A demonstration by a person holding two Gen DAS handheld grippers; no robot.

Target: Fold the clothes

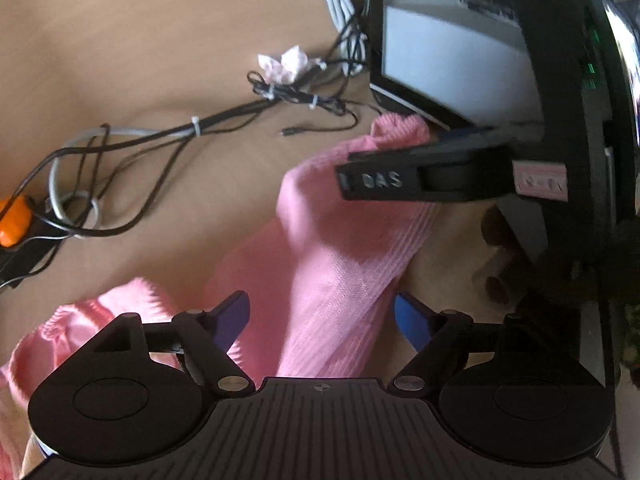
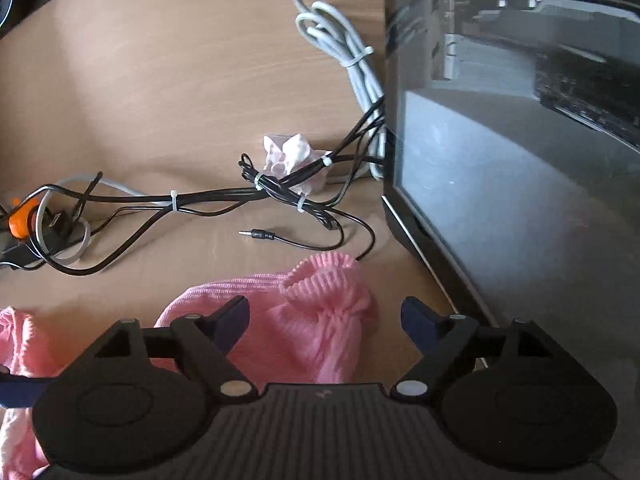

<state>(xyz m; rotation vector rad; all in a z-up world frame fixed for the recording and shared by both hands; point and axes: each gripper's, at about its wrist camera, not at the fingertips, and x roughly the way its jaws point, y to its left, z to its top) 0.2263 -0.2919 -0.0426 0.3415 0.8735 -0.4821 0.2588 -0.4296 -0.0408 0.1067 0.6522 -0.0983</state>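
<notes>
A pink ribbed knit garment (image 1: 328,256) lies on the wooden table (image 1: 132,40). In the left wrist view my left gripper (image 1: 322,316) is open, its blue-padded fingers either side of the garment's long sleeve-like part. The right gripper's finger (image 1: 424,176) reaches in from the right over the garment's cuffed end. In the right wrist view my right gripper (image 2: 324,320) is open, its jaws spread around the bunched pink cuff (image 2: 320,304). More pink fabric (image 2: 16,344) lies at the lower left.
A tangle of black and grey cables (image 2: 240,196) with zip ties crosses the table behind the garment, with a loose audio plug (image 2: 256,234). An orange plug (image 2: 20,220) sits at the left. A dark monitor (image 2: 500,168) stands at the right. Crumpled pink-white paper (image 2: 288,152) lies by the cables.
</notes>
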